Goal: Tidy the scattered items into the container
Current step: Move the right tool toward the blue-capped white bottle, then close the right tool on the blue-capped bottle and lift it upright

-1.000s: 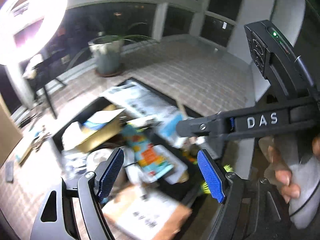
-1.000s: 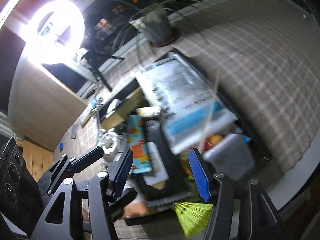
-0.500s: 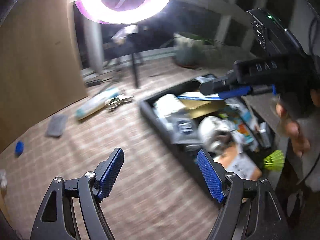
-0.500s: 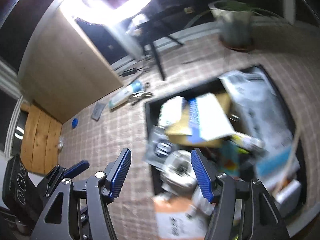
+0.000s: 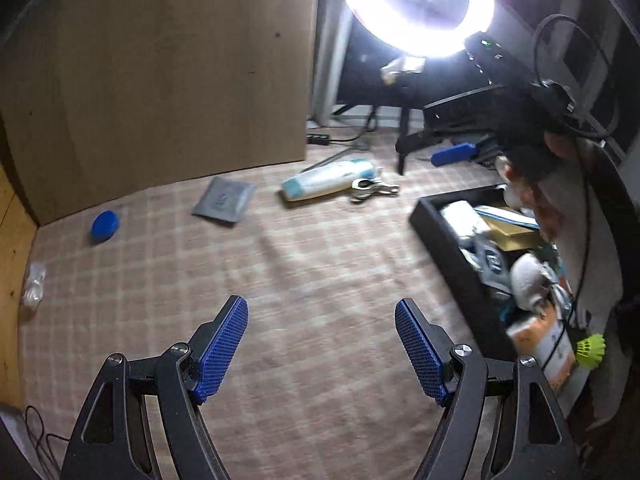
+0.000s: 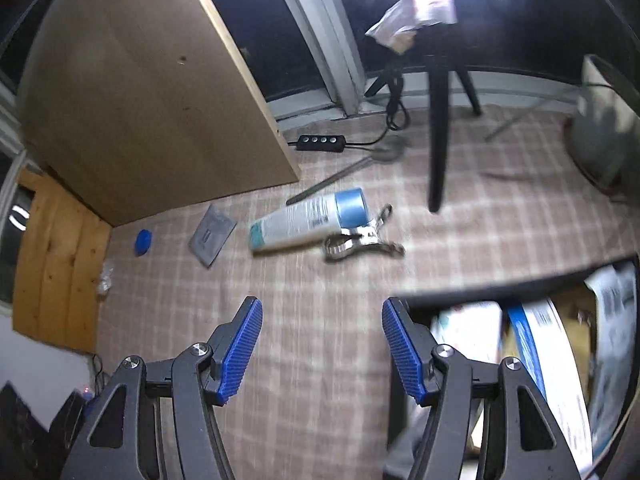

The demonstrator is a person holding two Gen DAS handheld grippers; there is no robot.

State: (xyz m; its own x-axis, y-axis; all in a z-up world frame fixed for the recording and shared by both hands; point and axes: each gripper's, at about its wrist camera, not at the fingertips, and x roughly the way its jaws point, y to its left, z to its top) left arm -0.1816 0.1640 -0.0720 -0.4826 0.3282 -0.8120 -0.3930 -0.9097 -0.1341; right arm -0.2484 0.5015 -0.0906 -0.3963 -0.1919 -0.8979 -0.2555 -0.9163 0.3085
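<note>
The black container (image 5: 444,240) is packed with boxes and packets at the right of the left wrist view; its corner (image 6: 472,298) shows lower right in the right wrist view. On the checked cloth lie a white tube with a blue cap (image 5: 328,180) (image 6: 308,220), a metal clip (image 5: 372,189) (image 6: 360,242), a grey packet (image 5: 224,200) (image 6: 212,234), a blue cap (image 5: 105,225) (image 6: 143,242) and a small clear bag (image 5: 34,290) (image 6: 105,278). My left gripper (image 5: 322,354) is open and empty above bare cloth. My right gripper (image 6: 322,348) is open and empty, also seen in the left wrist view (image 5: 454,154).
A wooden board (image 5: 160,72) leans at the back. A ring light (image 5: 416,4) on a black tripod (image 6: 438,132) stands behind the items, with a cable switch (image 6: 322,142) on the floor. A plant pot (image 6: 604,136) is at far right. A yellow shuttlecock (image 5: 590,346) lies beside the container.
Both grippers have swung left, away from above the container and toward the scattered items on the cloth. Both stay open and empty.
</note>
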